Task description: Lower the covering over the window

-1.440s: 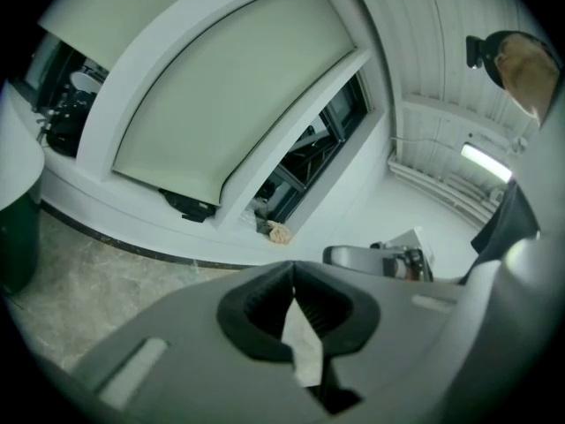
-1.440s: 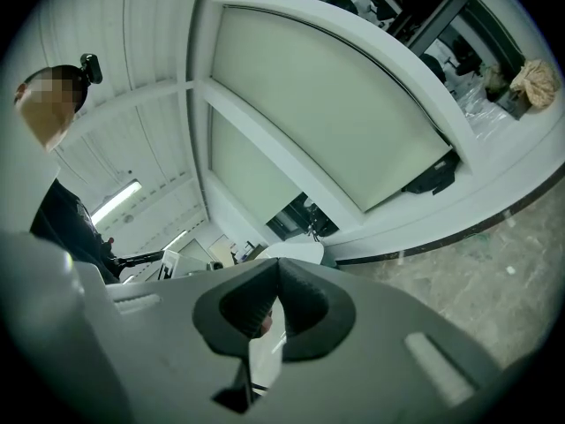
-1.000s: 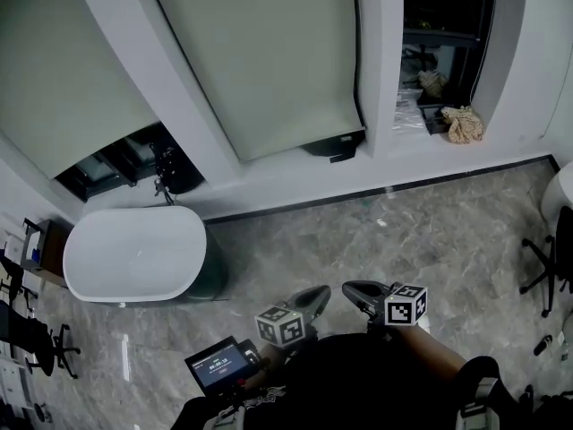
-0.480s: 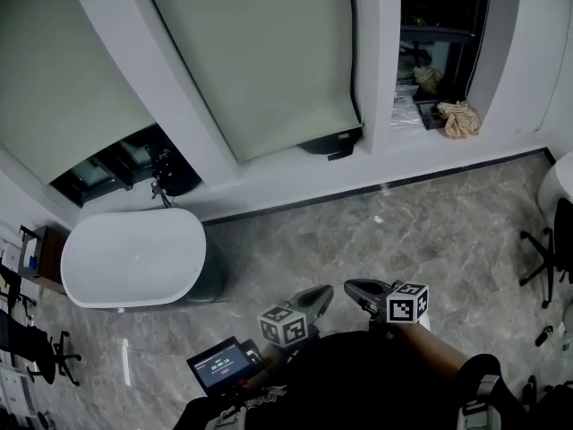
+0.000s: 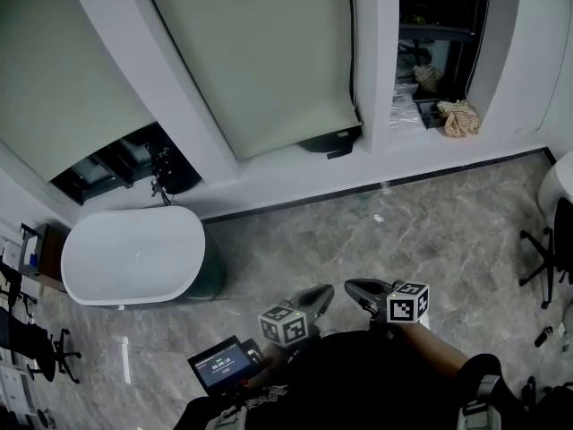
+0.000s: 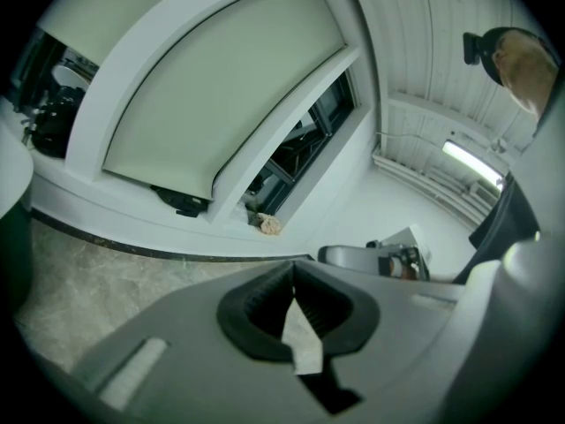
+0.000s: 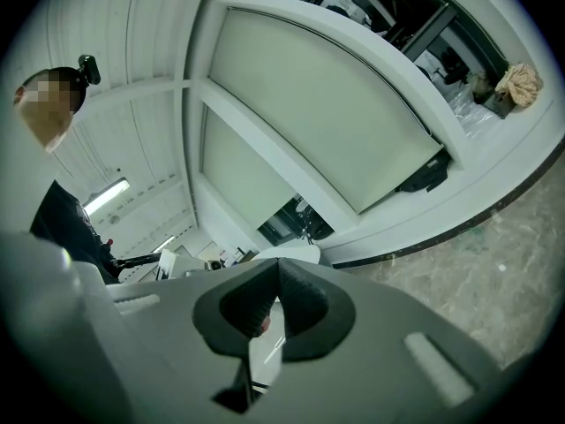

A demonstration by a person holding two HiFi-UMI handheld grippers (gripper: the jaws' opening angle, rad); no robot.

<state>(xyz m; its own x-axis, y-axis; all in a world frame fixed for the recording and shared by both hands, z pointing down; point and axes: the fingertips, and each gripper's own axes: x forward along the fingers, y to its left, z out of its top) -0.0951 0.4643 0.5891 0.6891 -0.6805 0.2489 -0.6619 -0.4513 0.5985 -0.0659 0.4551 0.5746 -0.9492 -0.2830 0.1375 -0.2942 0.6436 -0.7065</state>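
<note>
A pale green roller blind (image 5: pixel 269 61) covers the middle window almost to the sill; it also shows as the blind (image 6: pixel 221 104) and the blind (image 7: pixel 318 113). A second blind (image 5: pixel 63 70) on the left hangs partway, with dark glass below it. The right window (image 5: pixel 439 25) is uncovered. My left gripper (image 5: pixel 315 296) and right gripper (image 5: pixel 356 289) sit side by side low in the head view, well back from the wall. Both are shut with nothing between their jaws, as the left gripper (image 6: pixel 293 268) and right gripper (image 7: pixel 278 268) show close up.
A white round table (image 5: pixel 134 253) stands by the left window. A beige cloth (image 5: pixel 459 117) and clutter lie on the right sill, and a black object (image 5: pixel 331 141) sits under the middle blind. Office chairs (image 5: pixel 546 258) stand at the right edge. Grey marble floor lies between me and the wall.
Only the head view has shifted slightly; both grippers stay in place and shut.
</note>
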